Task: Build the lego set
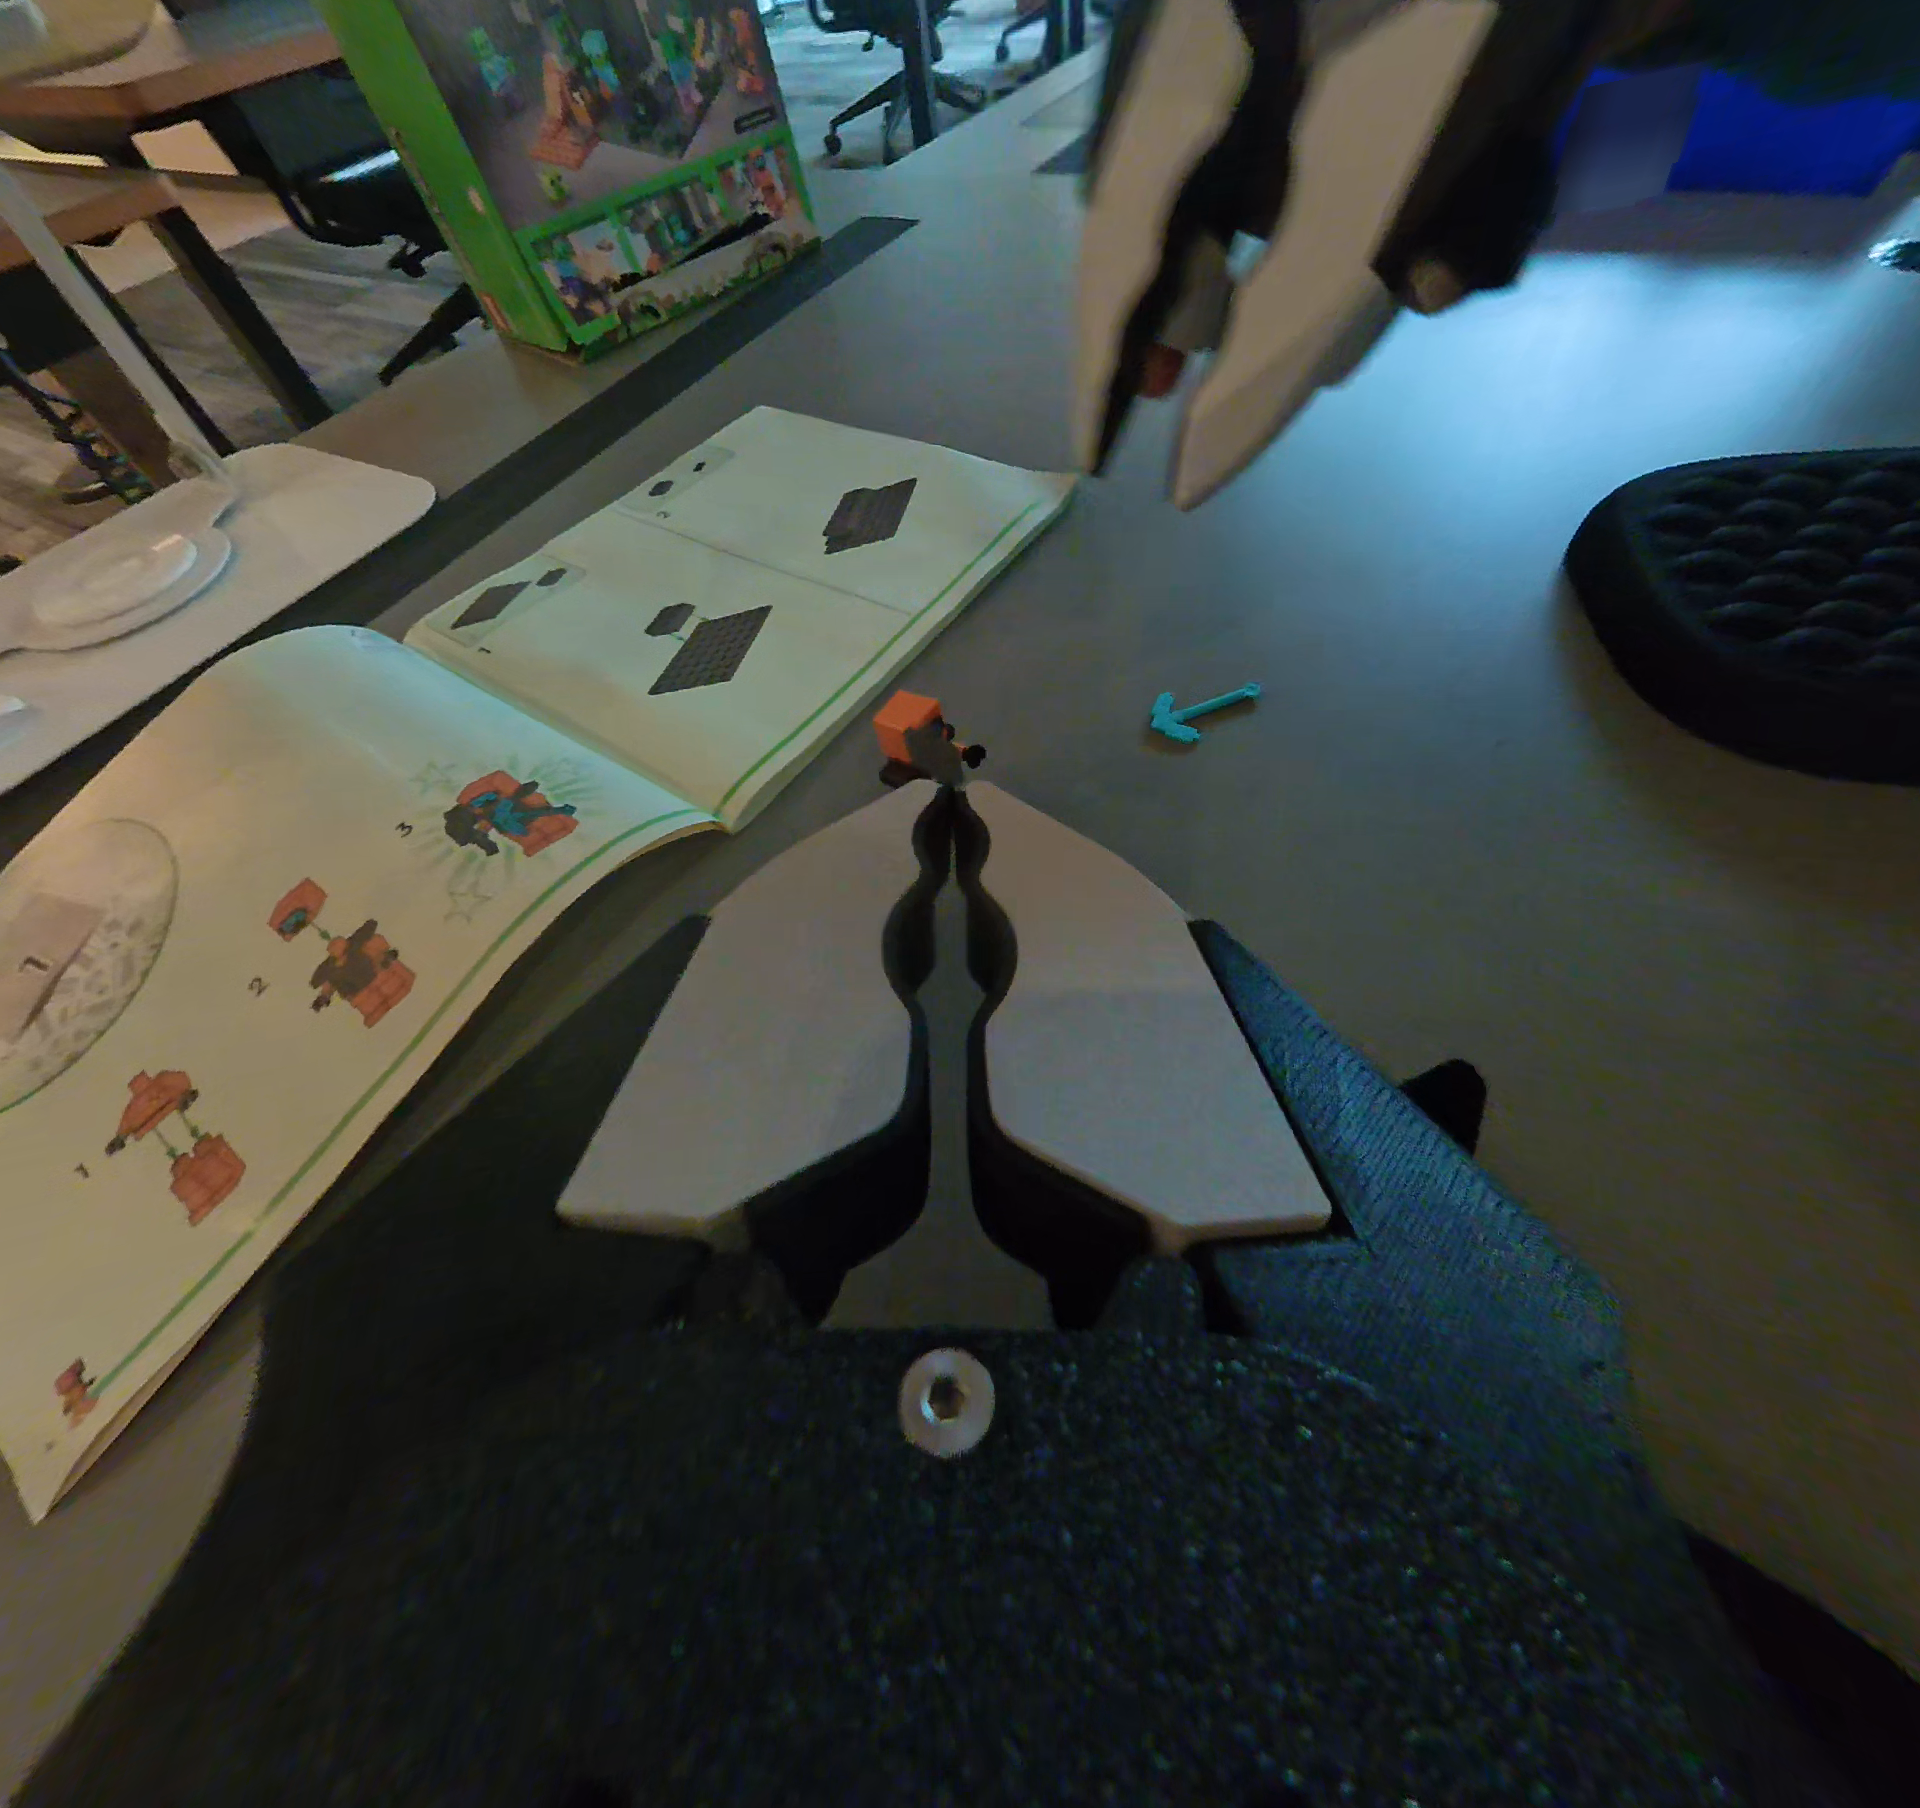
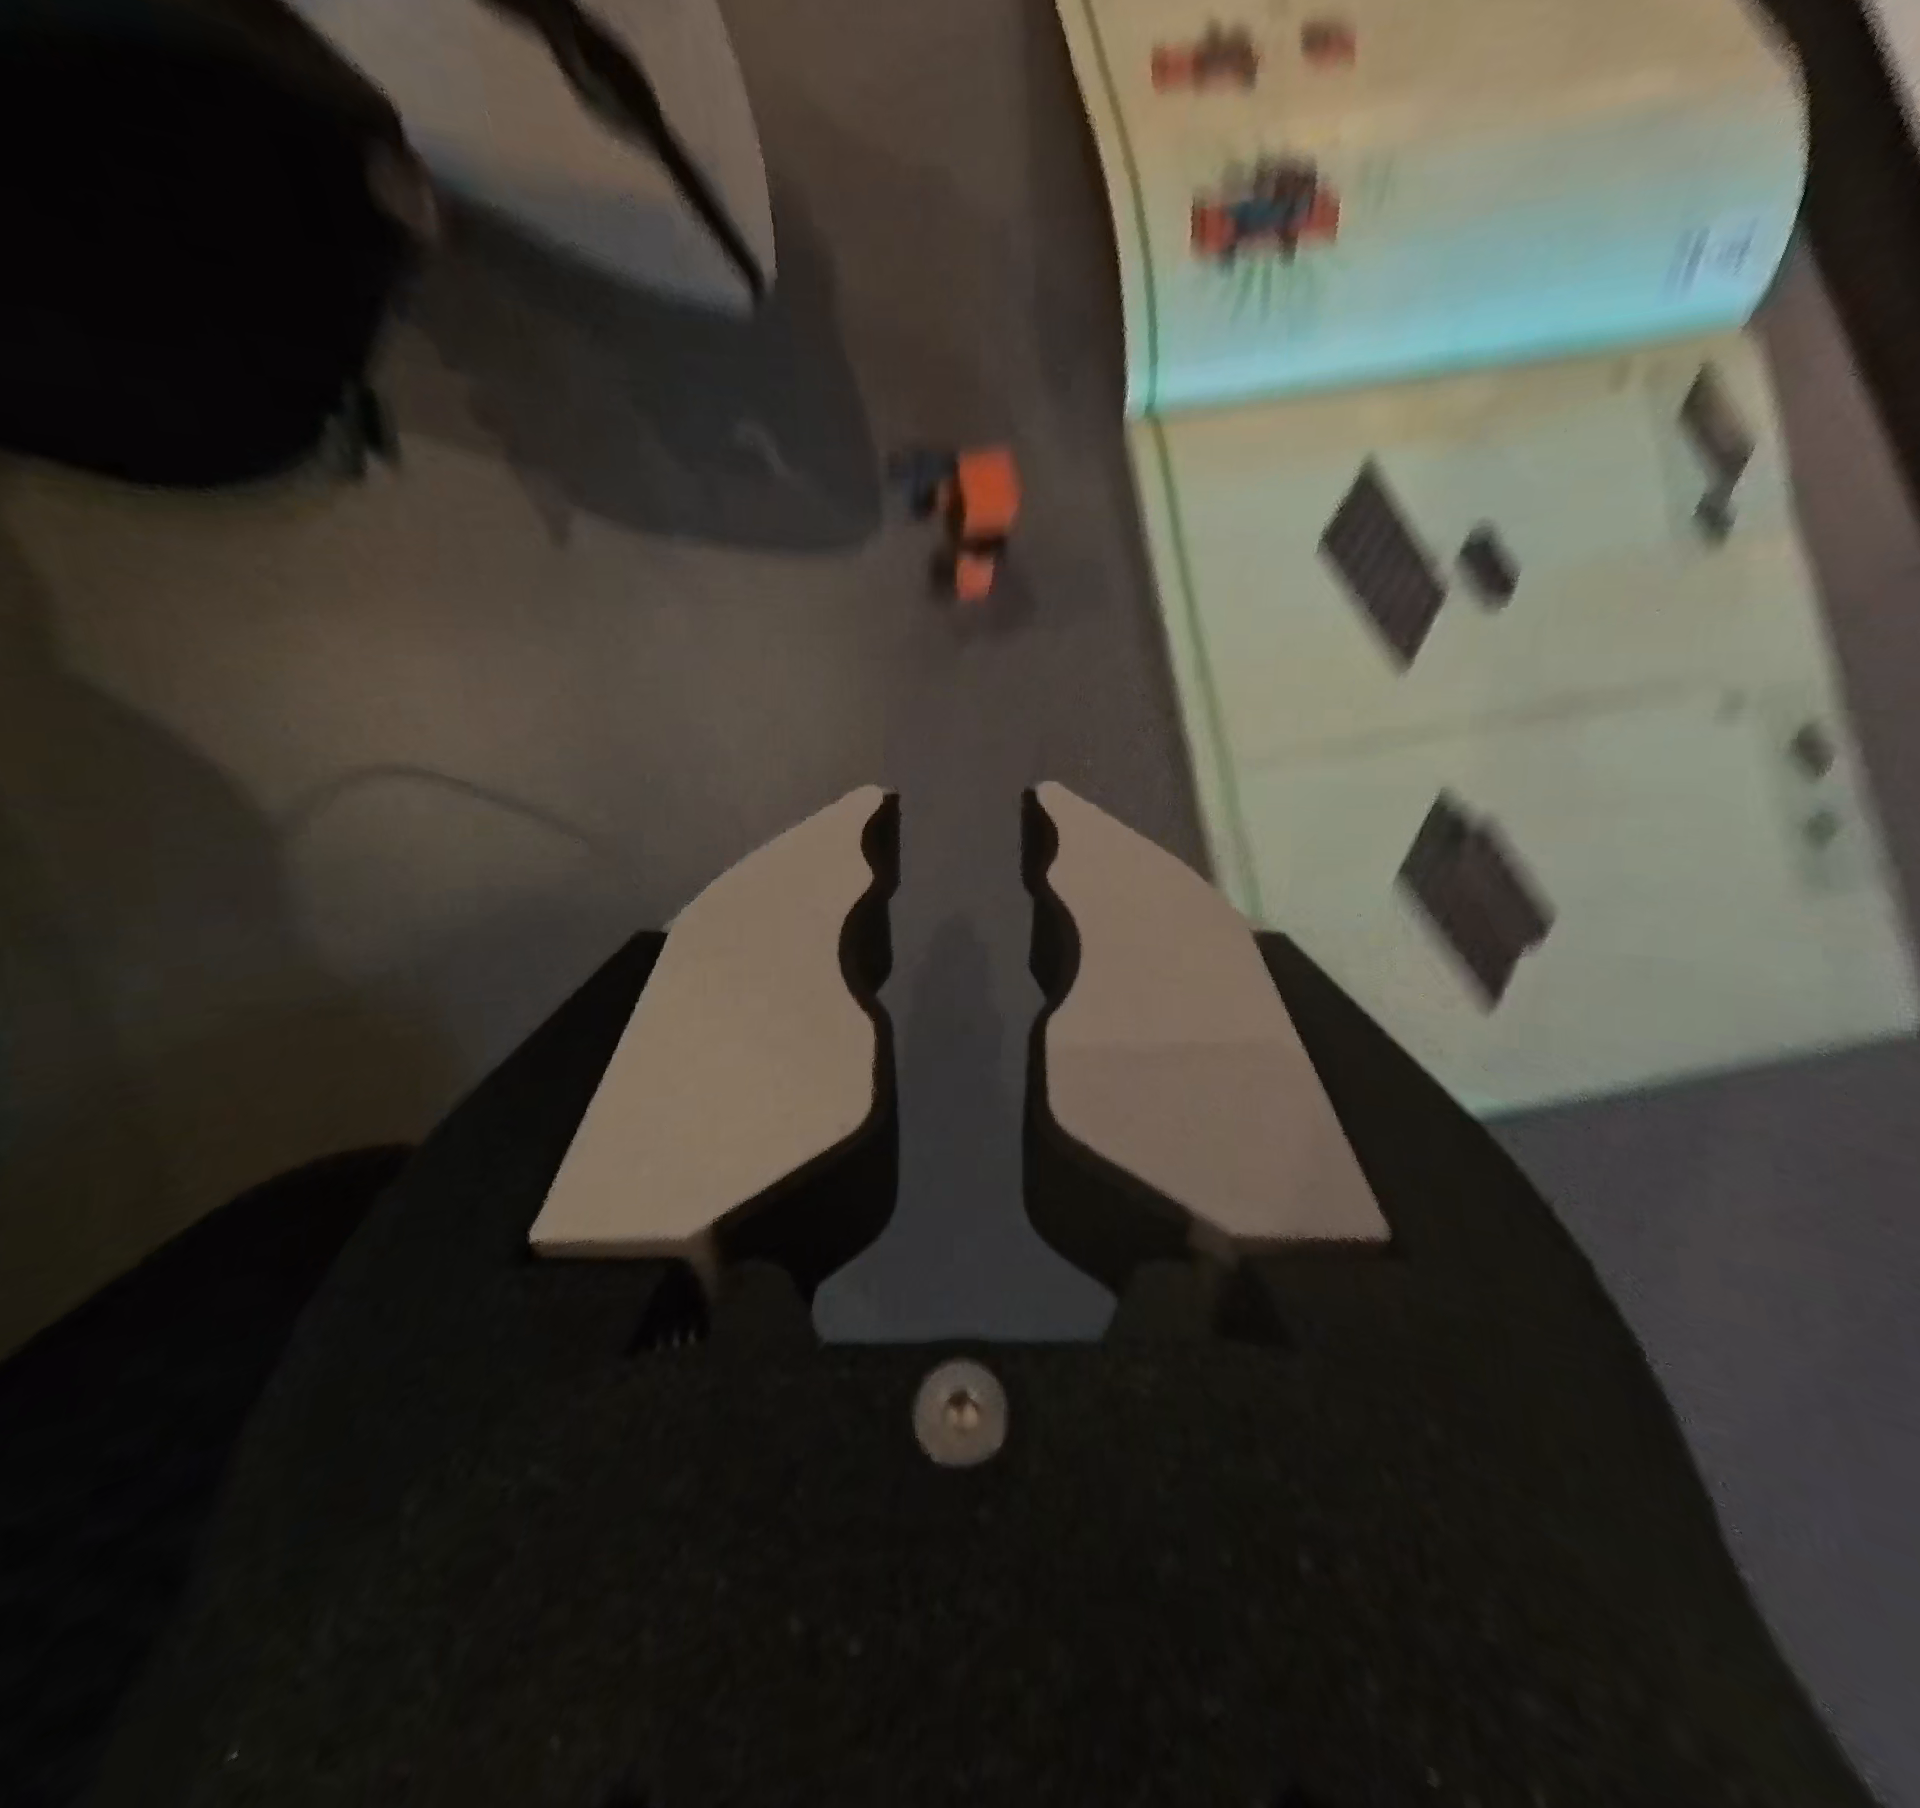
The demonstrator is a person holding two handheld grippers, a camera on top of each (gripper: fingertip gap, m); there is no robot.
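Note:
A small lego figure (image 1: pixel 914 742) with an orange block head and dark body lies on the grey table, just beyond the tips of my left gripper (image 1: pixel 951 794). The left jaws are together and empty. In the blurred right wrist view the figure (image 2: pixel 977 522) lies apart from the left gripper (image 2: pixel 756 278), which hovers at the upper left. My right gripper (image 2: pixel 961 802) is open and empty, above the table and pointing down at the figure. It also shows at the top of the left wrist view (image 1: pixel 1138 480). A teal lego pickaxe (image 1: pixel 1205 714) lies right of the figure.
An open instruction booklet (image 1: pixel 623 667) lies left of the figure; it also shows in the right wrist view (image 2: pixel 1455 511). The green lego box (image 1: pixel 582 96) stands behind it. A black mesh pad (image 1: pixel 1766 605) sits at the right. A white lamp base (image 1: pixel 208 532) sits at the far left. The left gripper is farther from the teal lego pickaxe (image 1: pixel 1205 714), some 12 cm, than the right, some 6 cm.

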